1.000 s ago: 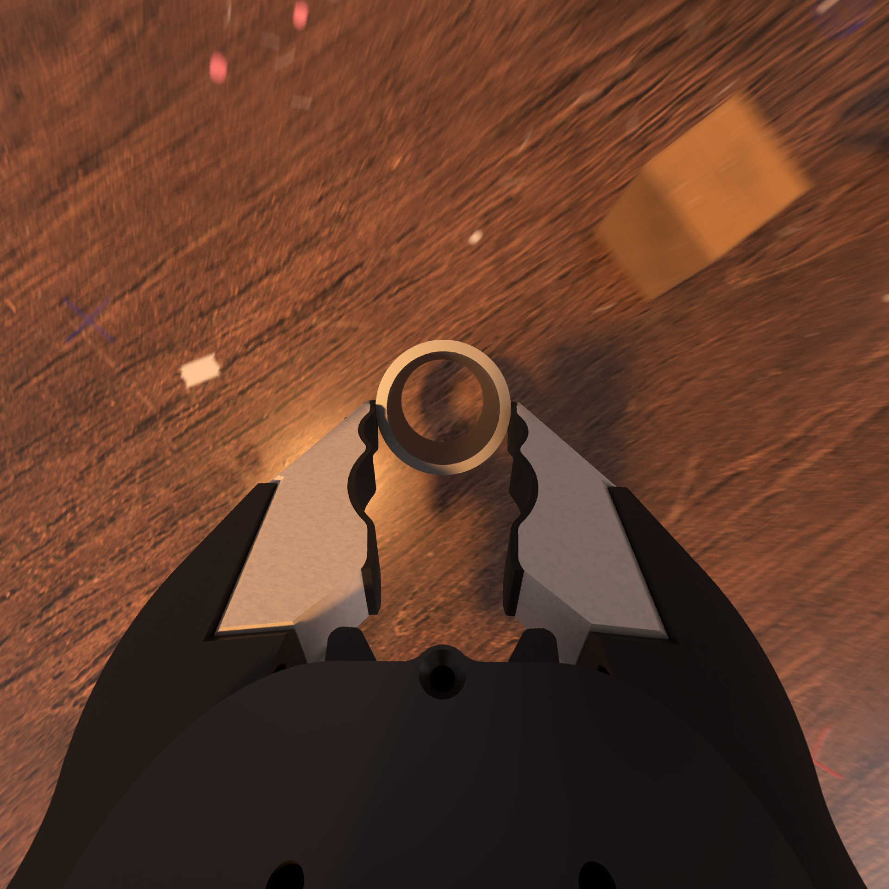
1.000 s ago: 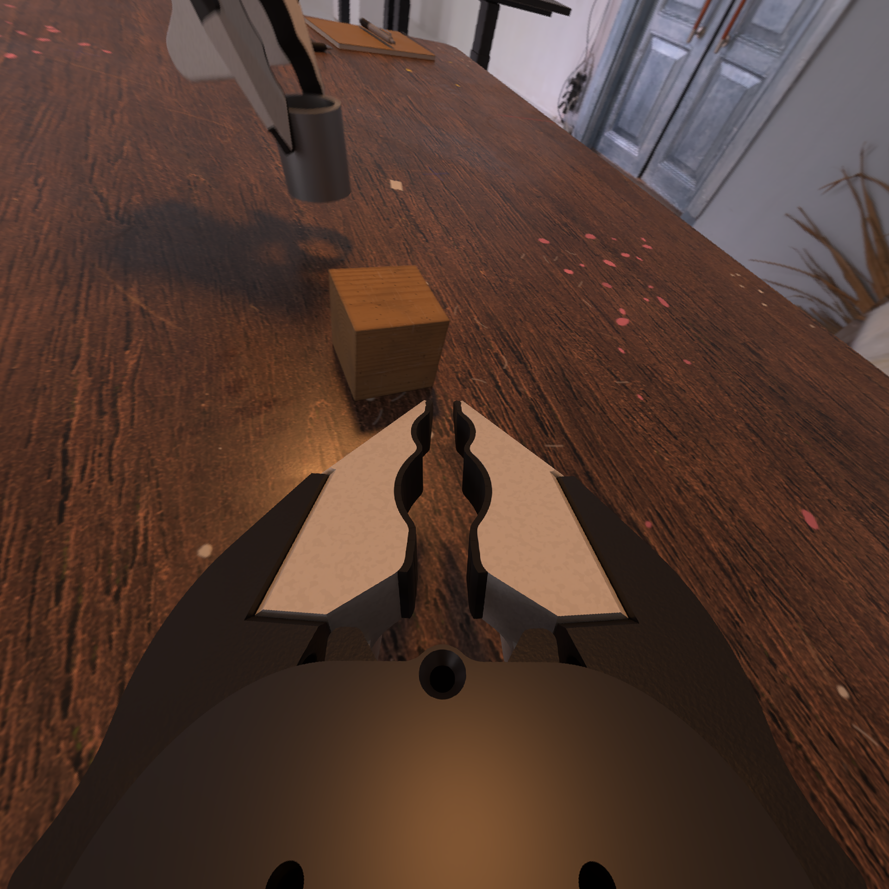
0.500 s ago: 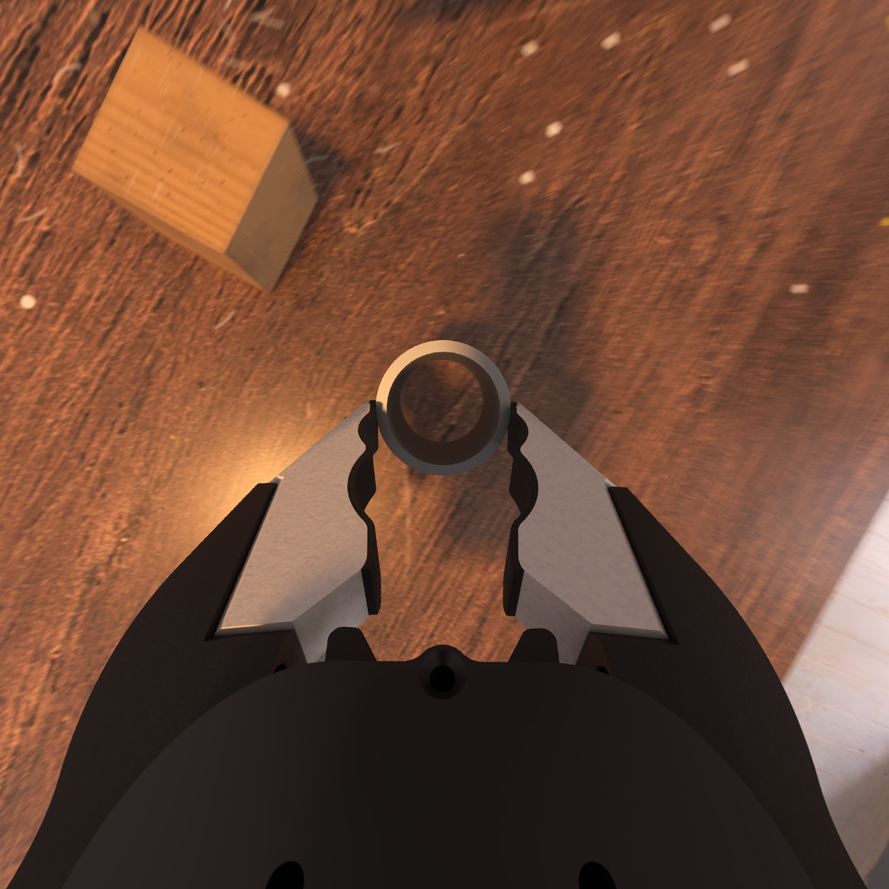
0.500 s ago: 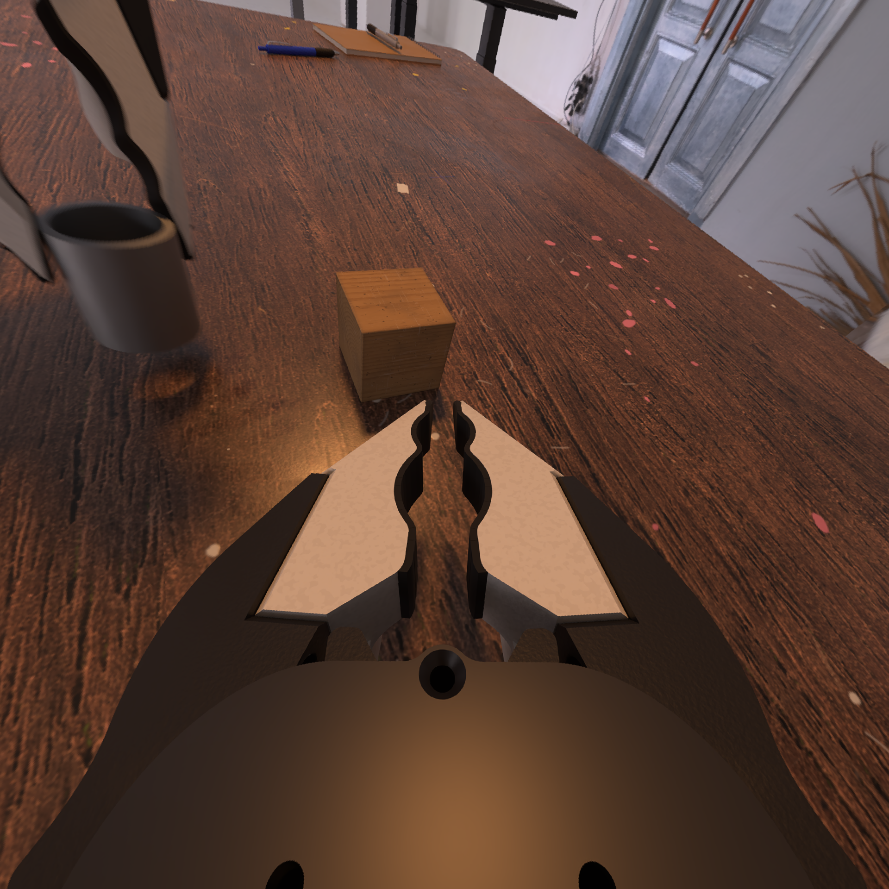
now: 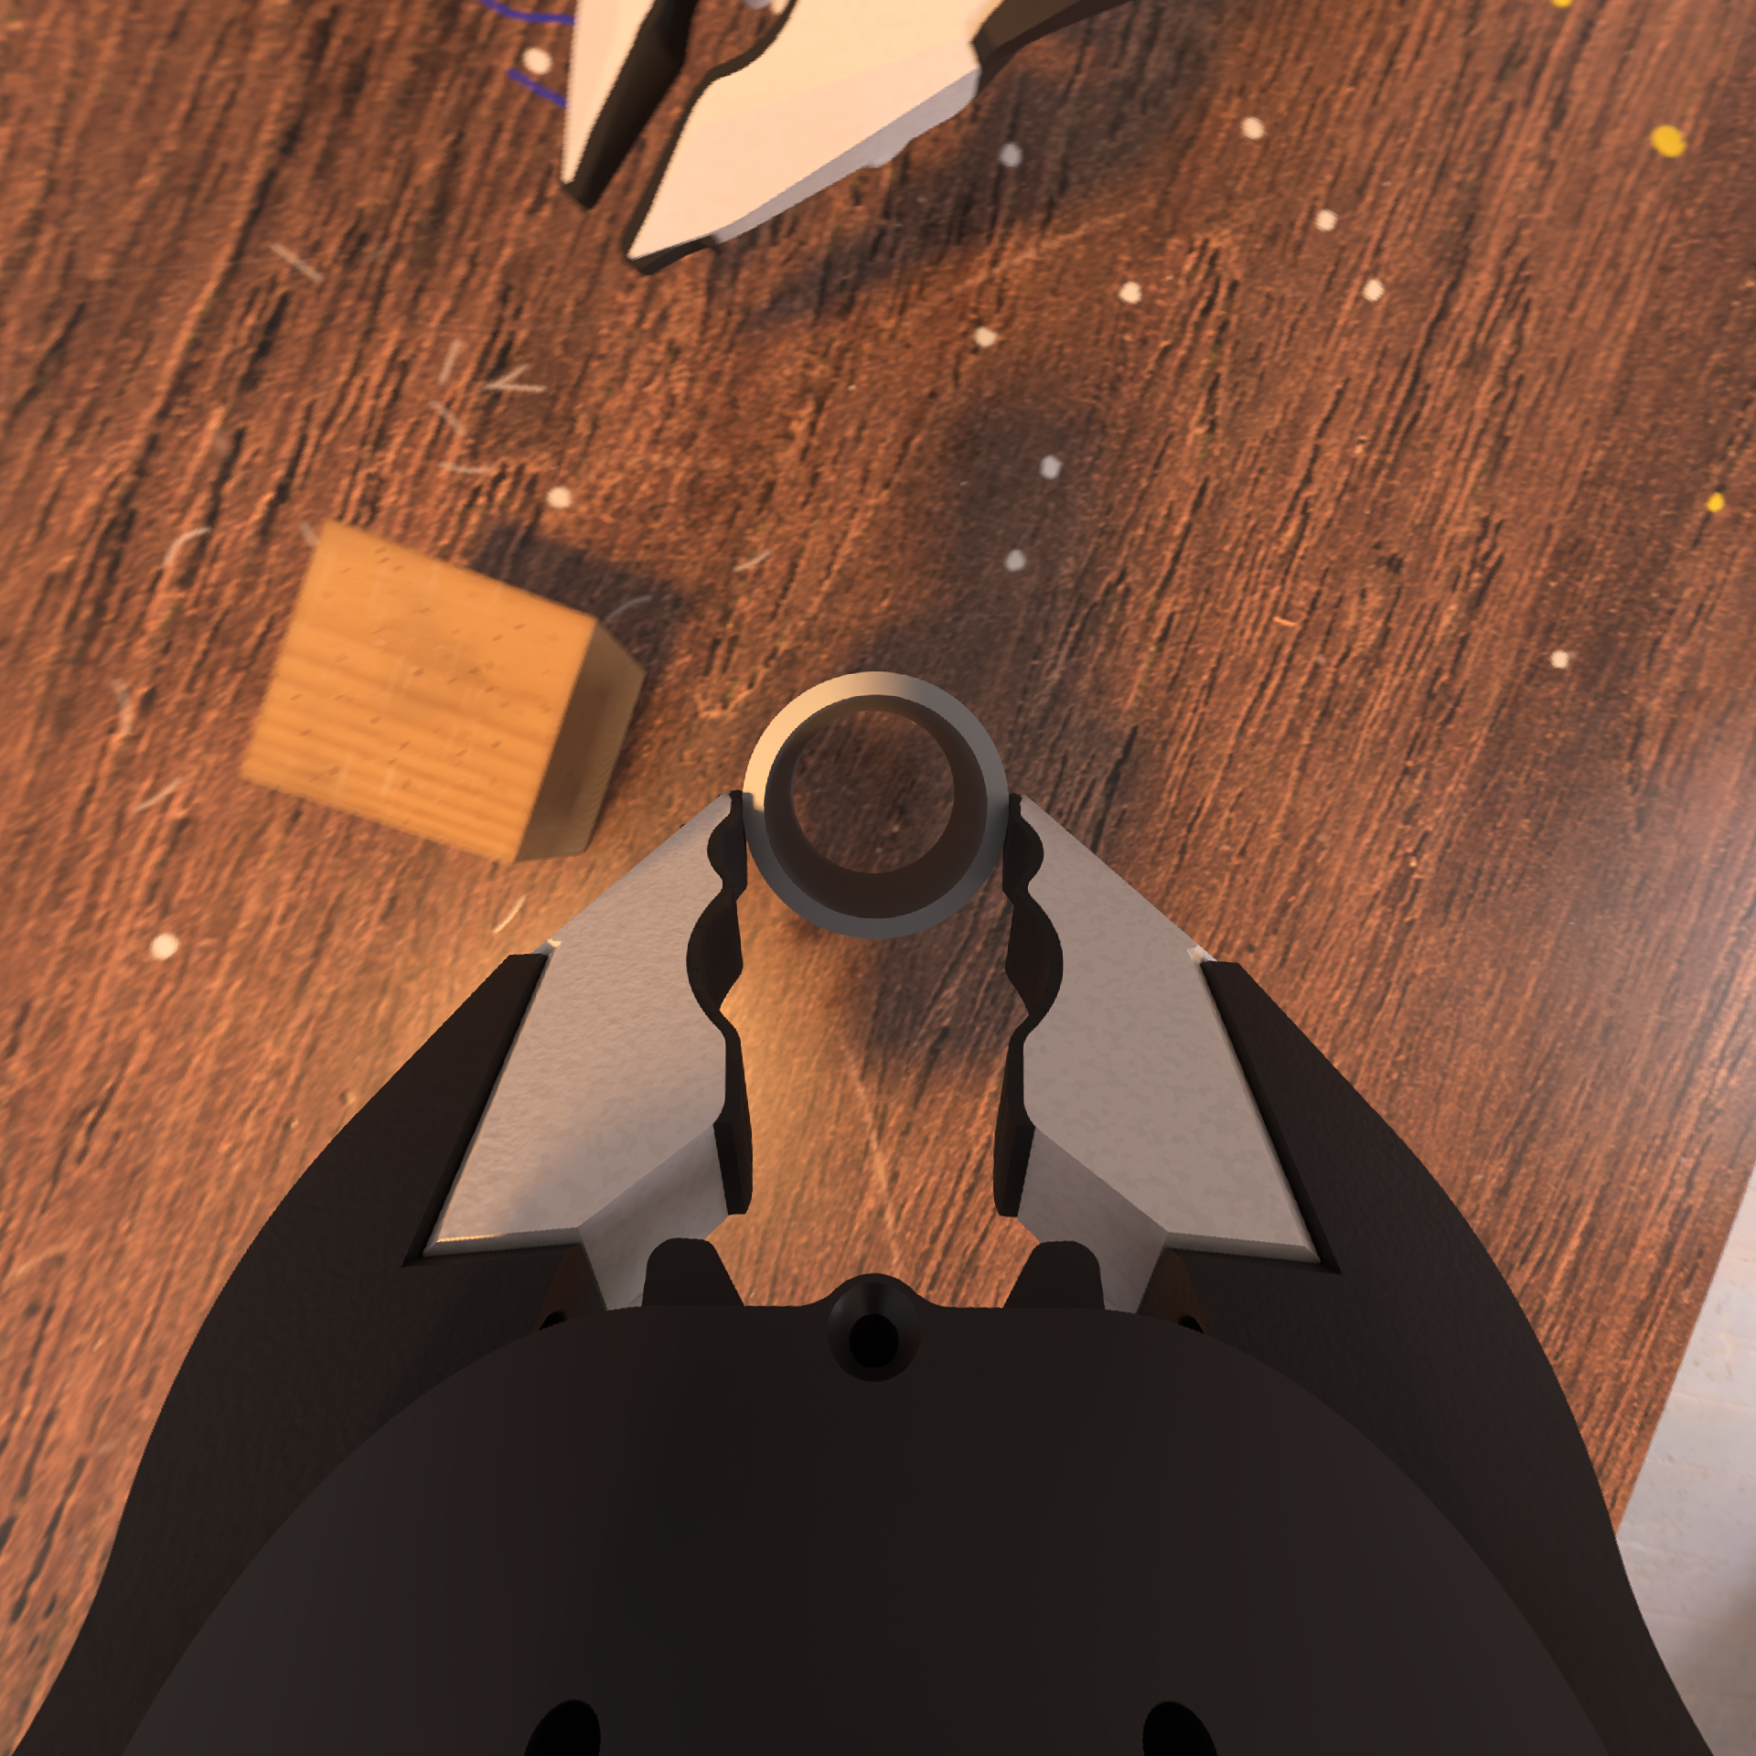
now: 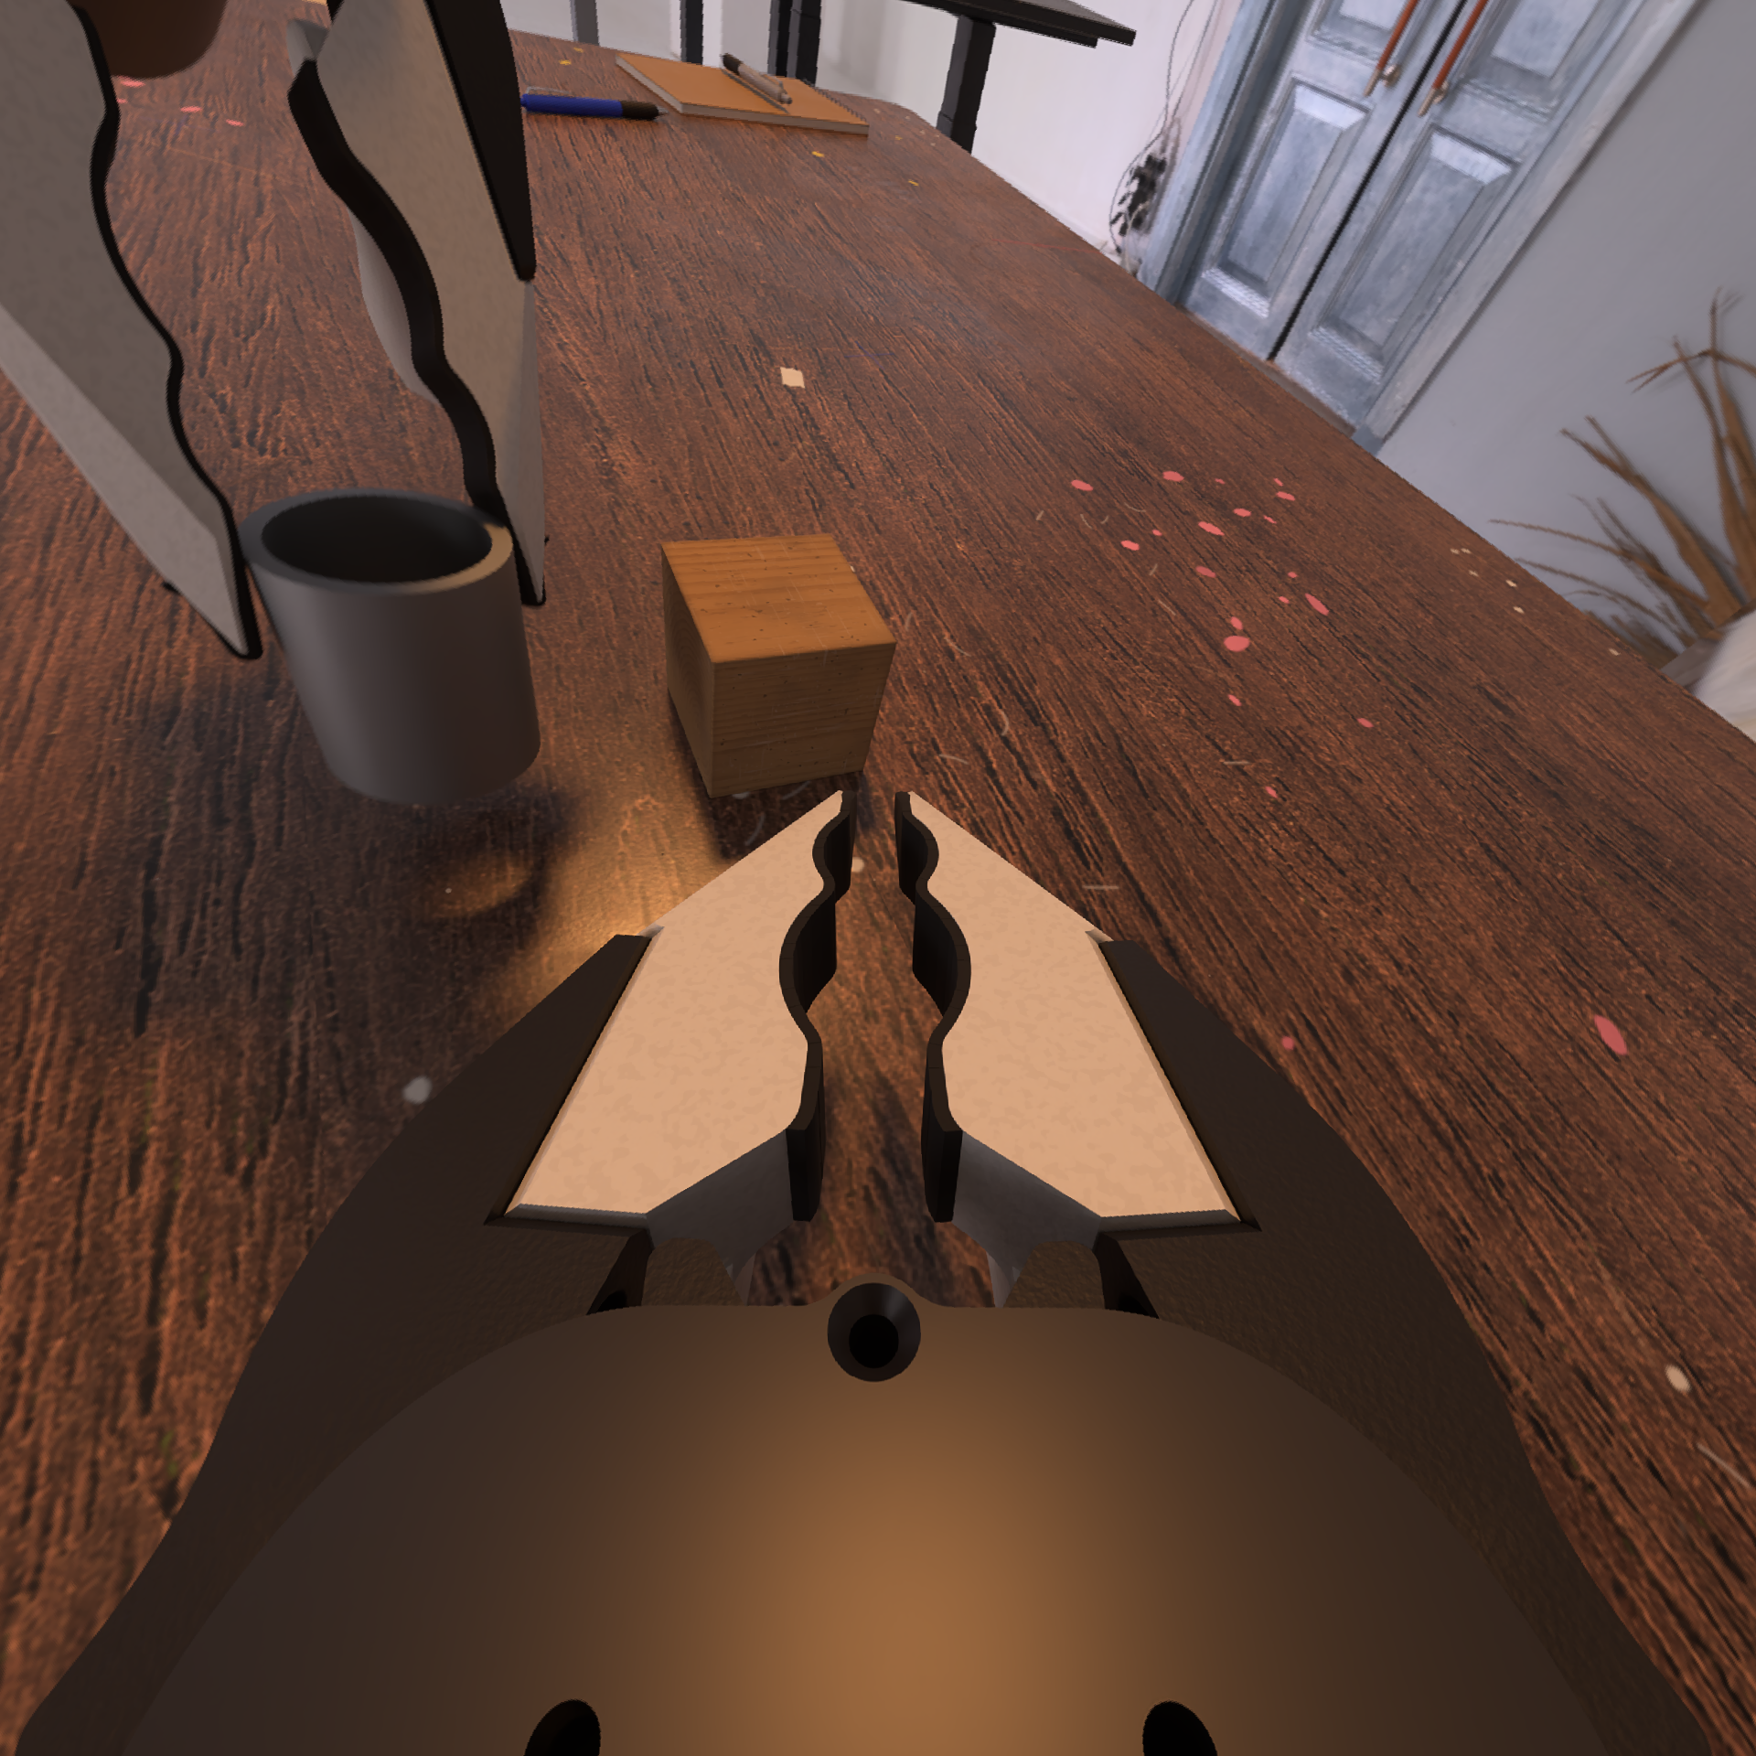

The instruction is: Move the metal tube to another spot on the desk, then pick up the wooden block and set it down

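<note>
My left gripper [image 5: 874, 803] is shut on the grey metal tube [image 5: 869, 917], gripping it upright by its upper rim. In the right wrist view the tube [image 6: 394, 646] hangs just above the desk, left of the wooden block [image 6: 774, 656], with the left gripper [image 6: 390, 618] coming down from above. The block [image 5: 418, 684] stands on the desk, left of the tube in the left wrist view. My right gripper [image 6: 874, 803] is shut and empty, low over the desk just short of the block. It also shows at the top of the left wrist view [image 5: 622, 223].
The dark wooden desk [image 6: 1140, 855] runs far ahead; its edge and pale floor [image 5: 1701, 1425] show at the lower right of the left wrist view. A notebook with a pen [image 6: 741, 95] and a blue pen [image 6: 589, 104] lie at the far end. A grey door [image 6: 1378, 162] stands beyond.
My left gripper has carried the tube from beyond the block to a spot close by on its left and lowered it near the desk. The right gripper and the block have not moved.
</note>
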You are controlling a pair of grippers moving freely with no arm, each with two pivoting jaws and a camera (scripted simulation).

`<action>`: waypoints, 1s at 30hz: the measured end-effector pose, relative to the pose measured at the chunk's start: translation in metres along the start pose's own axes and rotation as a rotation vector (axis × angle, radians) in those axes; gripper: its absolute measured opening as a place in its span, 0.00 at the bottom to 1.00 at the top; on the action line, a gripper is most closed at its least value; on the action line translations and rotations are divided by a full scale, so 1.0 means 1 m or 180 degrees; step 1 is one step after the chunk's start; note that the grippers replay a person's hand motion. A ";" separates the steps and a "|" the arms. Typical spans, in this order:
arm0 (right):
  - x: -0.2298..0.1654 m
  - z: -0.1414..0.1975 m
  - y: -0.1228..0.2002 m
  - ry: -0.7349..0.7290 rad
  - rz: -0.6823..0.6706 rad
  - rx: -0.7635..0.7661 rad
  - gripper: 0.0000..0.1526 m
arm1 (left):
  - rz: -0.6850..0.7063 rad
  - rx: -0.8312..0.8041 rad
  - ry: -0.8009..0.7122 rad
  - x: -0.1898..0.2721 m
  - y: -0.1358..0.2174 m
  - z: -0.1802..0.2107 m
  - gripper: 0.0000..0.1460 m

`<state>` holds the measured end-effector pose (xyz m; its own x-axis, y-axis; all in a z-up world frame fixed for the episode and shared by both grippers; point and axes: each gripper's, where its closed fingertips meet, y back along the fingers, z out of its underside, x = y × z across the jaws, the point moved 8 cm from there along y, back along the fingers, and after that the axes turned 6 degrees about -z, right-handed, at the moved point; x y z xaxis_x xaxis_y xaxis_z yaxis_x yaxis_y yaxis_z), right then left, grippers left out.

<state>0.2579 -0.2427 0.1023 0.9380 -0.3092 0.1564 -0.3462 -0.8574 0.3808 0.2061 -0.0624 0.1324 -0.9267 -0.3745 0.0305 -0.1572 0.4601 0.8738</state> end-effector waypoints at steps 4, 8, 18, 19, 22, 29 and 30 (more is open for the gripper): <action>-0.002 0.000 -0.001 0.0043 -0.0009 -0.0022 0.05 | -0.0048 -0.0189 -0.0121 0.002 -0.017 0.000 0.37; -0.001 0.000 0.000 0.0016 0.0003 -0.0008 0.05 | -0.0173 -0.0345 -0.0158 -0.003 -0.028 -0.001 0.37; -0.001 -0.001 -0.001 0.0006 -0.0019 0.0005 0.05 | -0.0224 -0.0375 -0.0564 -0.003 -0.033 -0.005 0.47; -0.001 -0.001 -0.001 0.0004 -0.0021 0.0005 0.05 | -0.0207 -0.0363 -0.0571 -0.002 -0.033 -0.006 0.48; -0.001 0.000 -0.001 -0.0002 -0.0026 0.0004 0.05 | -0.0158 -0.0276 -0.0557 0.000 -0.028 -0.009 0.48; -0.001 -0.001 0.000 -0.0017 -0.0032 0.0024 0.05 | -0.0331 -0.0106 -0.0613 -0.013 0.009 -0.020 0.48; -0.001 -0.001 0.000 -0.0018 -0.0034 0.0024 0.05 | -0.0395 -0.0104 -0.0630 -0.018 0.015 -0.022 0.48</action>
<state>0.2572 -0.2416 0.1027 0.9418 -0.3023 0.1471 -0.3359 -0.8639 0.3754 0.2279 -0.0668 0.1558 -0.9503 -0.2599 -0.1711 -0.2660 0.3929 0.8803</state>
